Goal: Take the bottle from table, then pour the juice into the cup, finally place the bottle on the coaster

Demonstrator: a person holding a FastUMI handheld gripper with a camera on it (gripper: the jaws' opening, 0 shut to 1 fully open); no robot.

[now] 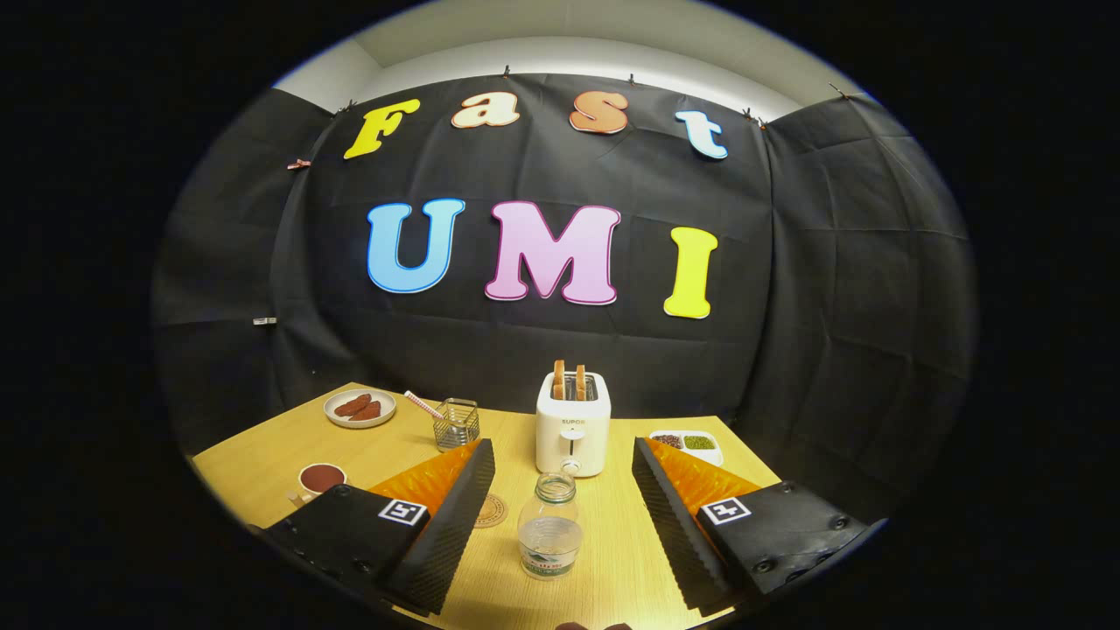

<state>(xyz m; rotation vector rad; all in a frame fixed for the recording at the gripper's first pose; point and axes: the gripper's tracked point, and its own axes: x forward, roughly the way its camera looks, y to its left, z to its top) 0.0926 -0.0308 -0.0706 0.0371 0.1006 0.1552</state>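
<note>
Your tongs (560,525) are held level just above the bench (262,459), pointed straight at the back wall, with the fingers (455,516) spread wide and touching nothing. The clear bottle (549,525) stands upright between them at the lower centre of the frame, cap off, its label too small to read; the round coaster (492,510) lies just left of it beside the left finger, and the cup (320,480) sits at lower left. Behind the bottle, at centre, stands a white toaster (572,430) with two slices up and "SUPOR" on its front.
</note>
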